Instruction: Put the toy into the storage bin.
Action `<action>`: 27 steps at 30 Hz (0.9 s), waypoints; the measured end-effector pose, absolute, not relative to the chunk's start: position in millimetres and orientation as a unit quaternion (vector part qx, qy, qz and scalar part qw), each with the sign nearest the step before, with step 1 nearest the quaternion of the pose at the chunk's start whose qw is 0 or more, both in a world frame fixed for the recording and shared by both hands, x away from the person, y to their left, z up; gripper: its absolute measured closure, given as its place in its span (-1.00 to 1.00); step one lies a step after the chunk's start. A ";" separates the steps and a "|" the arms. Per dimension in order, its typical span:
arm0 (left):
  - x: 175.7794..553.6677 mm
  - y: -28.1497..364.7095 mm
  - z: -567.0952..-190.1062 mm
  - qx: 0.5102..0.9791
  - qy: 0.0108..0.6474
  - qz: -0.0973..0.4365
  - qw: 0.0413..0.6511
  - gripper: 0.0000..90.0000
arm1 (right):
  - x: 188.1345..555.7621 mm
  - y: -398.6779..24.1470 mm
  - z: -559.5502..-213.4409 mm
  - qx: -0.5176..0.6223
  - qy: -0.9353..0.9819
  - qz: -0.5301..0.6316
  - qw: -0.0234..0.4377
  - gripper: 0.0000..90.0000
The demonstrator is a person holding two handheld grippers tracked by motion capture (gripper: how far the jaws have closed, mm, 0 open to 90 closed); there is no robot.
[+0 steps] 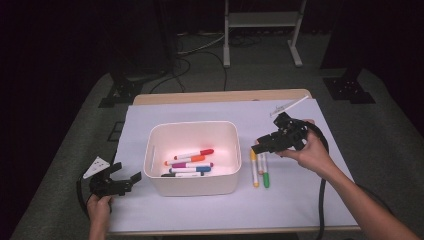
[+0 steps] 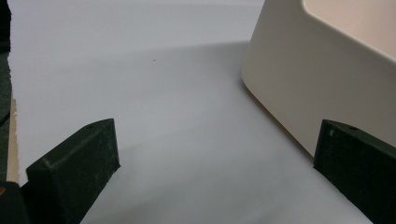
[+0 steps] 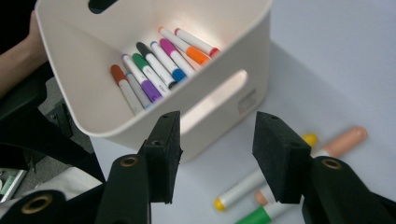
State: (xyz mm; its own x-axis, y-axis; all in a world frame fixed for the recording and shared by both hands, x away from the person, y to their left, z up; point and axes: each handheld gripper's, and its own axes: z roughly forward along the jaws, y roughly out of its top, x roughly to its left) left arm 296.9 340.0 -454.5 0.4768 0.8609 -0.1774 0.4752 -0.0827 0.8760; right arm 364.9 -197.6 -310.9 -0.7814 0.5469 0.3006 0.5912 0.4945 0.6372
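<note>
Markers are being gathered into the white bin (image 1: 192, 187), which stands near the middle of the paper-covered surface (image 1: 300, 200) and already holds a row of capped markers (image 1: 189, 163). Three loose markers (image 1: 259, 170) are left on the surface just to the right of the bin, laid side by side with their long axes running roughly from the far edge toward the person: a yellow-capped one (image 3: 252, 184) nearest the bin, a green-capped one (image 3: 261, 215) beside it, and a peach-capped one (image 3: 338, 144).

The right gripper (image 1: 263, 145) is held above the far ends of these markers, and its jaws are spread wide with nothing between them. In the right gripper view the markers are seen low and slightly right of the gap, so a short descent is judged to be needed, with the jaws set across a marker's length.

The left gripper (image 1: 125, 177) is parked at the bin's left side, its jaws also wide and empty, well apart from the loose markers. The right hand is plainly the nearer one.
</note>
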 end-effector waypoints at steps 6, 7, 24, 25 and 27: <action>296.8 340.0 -454.4 0.709 0.471 0.199 0.485 -1.00 | 364.7 -216.1 -339.7 -0.353 -0.862 -0.363 0.018 0.13; 296.8 340.1 -454.4 0.709 0.471 0.200 0.485 -1.00 | 364.7 -218.2 -344.8 -0.358 -0.862 -0.359 0.018 0.13; 296.7 340.4 -454.4 0.708 0.471 0.199 0.487 -1.00 | 371.4 -222.4 -407.7 -0.402 -0.858 -0.318 -0.013 0.14; 296.7 340.4 -454.4 0.708 0.471 0.199 0.488 -1.00 | 372.9 -220.3 -413.6 -0.405 -0.860 -0.310 -0.024 0.15; 296.6 340.5 -454.4 0.708 0.471 0.199 0.487 -1.00 | 374.5 -218.9 -418.3 -0.410 -0.857 -0.311 -0.026 0.16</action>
State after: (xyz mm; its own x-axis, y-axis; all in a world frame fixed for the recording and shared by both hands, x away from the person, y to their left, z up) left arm 296.6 340.5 -454.4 0.4778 0.8603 -0.1775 0.4731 -0.0818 0.8772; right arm 374.5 -218.9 -418.3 -0.6618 0.7193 0.2112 0.6873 0.4698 0.5539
